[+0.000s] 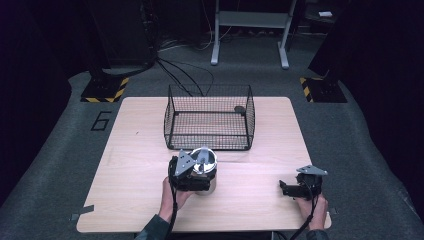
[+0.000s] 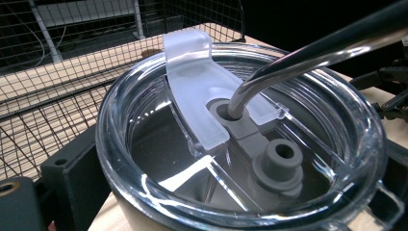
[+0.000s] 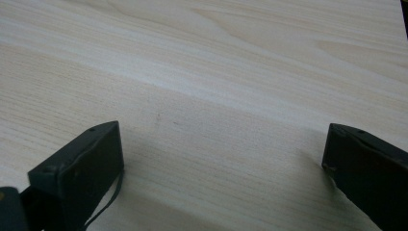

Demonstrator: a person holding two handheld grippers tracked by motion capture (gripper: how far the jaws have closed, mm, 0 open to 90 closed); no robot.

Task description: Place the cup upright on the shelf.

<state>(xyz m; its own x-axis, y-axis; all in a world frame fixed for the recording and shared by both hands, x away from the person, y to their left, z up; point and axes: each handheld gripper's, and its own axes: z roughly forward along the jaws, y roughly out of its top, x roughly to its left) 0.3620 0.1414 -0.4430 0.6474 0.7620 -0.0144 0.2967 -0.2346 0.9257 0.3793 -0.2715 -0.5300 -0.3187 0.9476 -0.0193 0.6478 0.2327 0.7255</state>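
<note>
A steel tumbler (image 1: 205, 172) stands upright on the wooden table (image 1: 135, 165), just in front of the wire basket (image 1: 209, 125). Its clear lid (image 2: 159, 144) has a frosted slider tab (image 2: 192, 82), and a bent metal straw (image 2: 312, 53) passes through the lid hole. My left gripper (image 1: 199, 183) is shut on the tumbler, one black jaw on each side of the body. Over at the table's front right, my right gripper (image 1: 284, 189) rests low, open, with only bare wood between its jaws (image 3: 221, 159).
The black wire basket sits mid-table at the back with a small dark object (image 1: 240, 108) in its far right corner. Beyond the table are cables (image 1: 180, 70) and stand legs (image 1: 250, 30) on the floor. Bare tabletop lies between the two grippers.
</note>
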